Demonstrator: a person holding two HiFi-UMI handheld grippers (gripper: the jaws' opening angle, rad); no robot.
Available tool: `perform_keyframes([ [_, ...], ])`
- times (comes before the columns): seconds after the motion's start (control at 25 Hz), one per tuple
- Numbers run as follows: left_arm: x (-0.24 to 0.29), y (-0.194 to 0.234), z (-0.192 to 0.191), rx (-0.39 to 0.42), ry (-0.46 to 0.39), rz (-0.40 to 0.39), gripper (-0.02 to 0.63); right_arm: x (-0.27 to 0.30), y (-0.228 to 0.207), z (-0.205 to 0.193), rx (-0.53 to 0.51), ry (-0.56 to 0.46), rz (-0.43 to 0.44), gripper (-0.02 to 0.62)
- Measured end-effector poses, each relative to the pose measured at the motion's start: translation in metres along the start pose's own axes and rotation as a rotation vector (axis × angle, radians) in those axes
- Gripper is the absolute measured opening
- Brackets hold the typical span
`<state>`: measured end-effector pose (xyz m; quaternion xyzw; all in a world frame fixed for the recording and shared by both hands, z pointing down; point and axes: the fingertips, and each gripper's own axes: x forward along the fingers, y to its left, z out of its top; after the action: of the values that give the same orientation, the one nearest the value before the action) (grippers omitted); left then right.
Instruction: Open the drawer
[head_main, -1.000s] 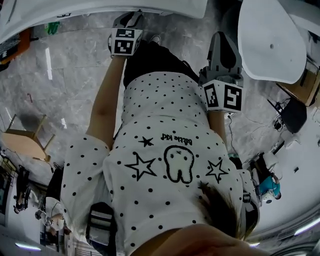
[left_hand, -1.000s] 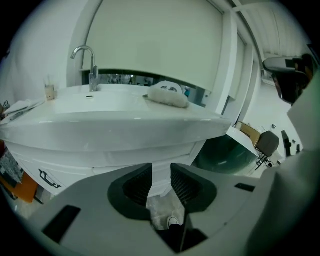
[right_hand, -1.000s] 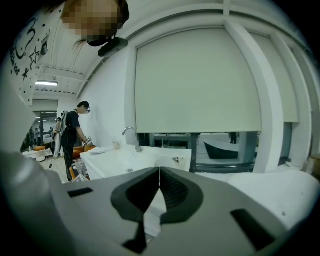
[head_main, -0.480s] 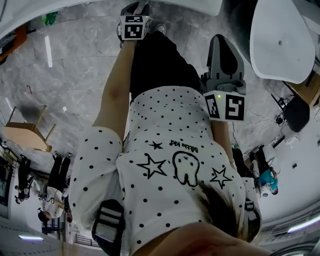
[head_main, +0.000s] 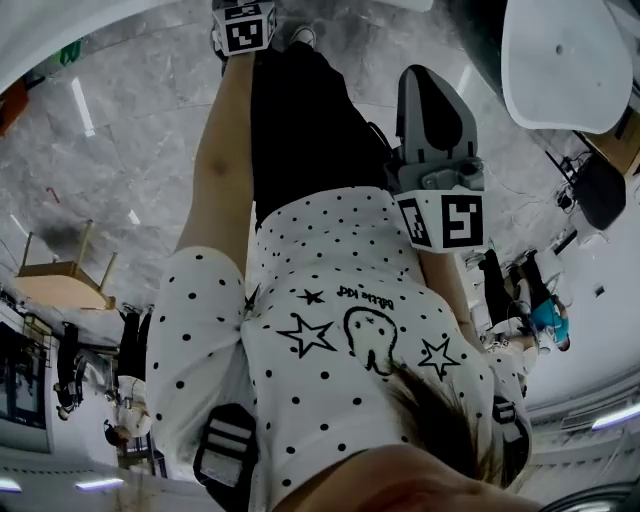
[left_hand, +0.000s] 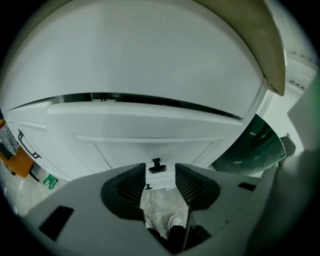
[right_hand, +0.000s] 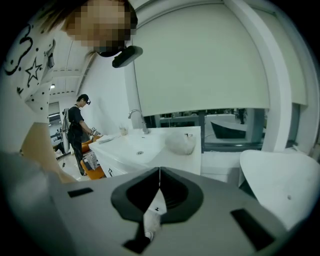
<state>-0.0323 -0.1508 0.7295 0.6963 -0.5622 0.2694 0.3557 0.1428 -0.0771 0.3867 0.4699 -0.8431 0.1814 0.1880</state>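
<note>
The left gripper view faces a white cabinet. Its panelled drawer front (left_hand: 150, 142) carries a small black knob (left_hand: 157, 166), and a second knob (left_hand: 146, 187) shows lower down. My left gripper (left_hand: 156, 176) is open and its jaws are opening, with nothing between them. The upper knob shows beyond the gap, a short way off. In the head view only the marker cube of my left gripper (head_main: 245, 25) shows, at the top edge. My right gripper (right_hand: 159, 172) is shut on nothing and points away from the cabinet, held near the person's dotted shirt (head_main: 340, 290).
A dark glass pane (left_hand: 252, 150) stands right of the cabinet, an orange object (left_hand: 15, 162) left of it. The right gripper view shows a white vanity with sink (right_hand: 145, 145), a person (right_hand: 77, 125) behind it and a white round top (right_hand: 280, 180). A wooden stool (head_main: 65, 275) stands on the marble floor.
In the head view the left gripper's cube has moved up to the top edge, farther from the body. The right gripper has shifted slightly upward. The person is bent lower.
</note>
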Motion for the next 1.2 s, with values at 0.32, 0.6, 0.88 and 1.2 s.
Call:
perform_keyframes([
  [0.32,0.034,-0.001,0.0,0.042,0.045,0.042,0.17,-0.001,-0.023,-0.008,0.043,0.019,-0.056,0.014],
  [0.6,0.037,0.006,-0.001,0.041,0.007,0.088,0.135,0.0,-0.033,-0.01,0.061,0.025,-0.081,0.014],
  [0.88,0.029,0.004,-0.005,0.032,0.003,0.08,0.129,-0.001,-0.022,-0.011,0.06,0.014,-0.061,0.014],
  [1.2,0.024,0.002,-0.012,0.019,0.008,0.074,0.127,-0.001,-0.023,-0.011,0.051,0.019,-0.053,0.014],
])
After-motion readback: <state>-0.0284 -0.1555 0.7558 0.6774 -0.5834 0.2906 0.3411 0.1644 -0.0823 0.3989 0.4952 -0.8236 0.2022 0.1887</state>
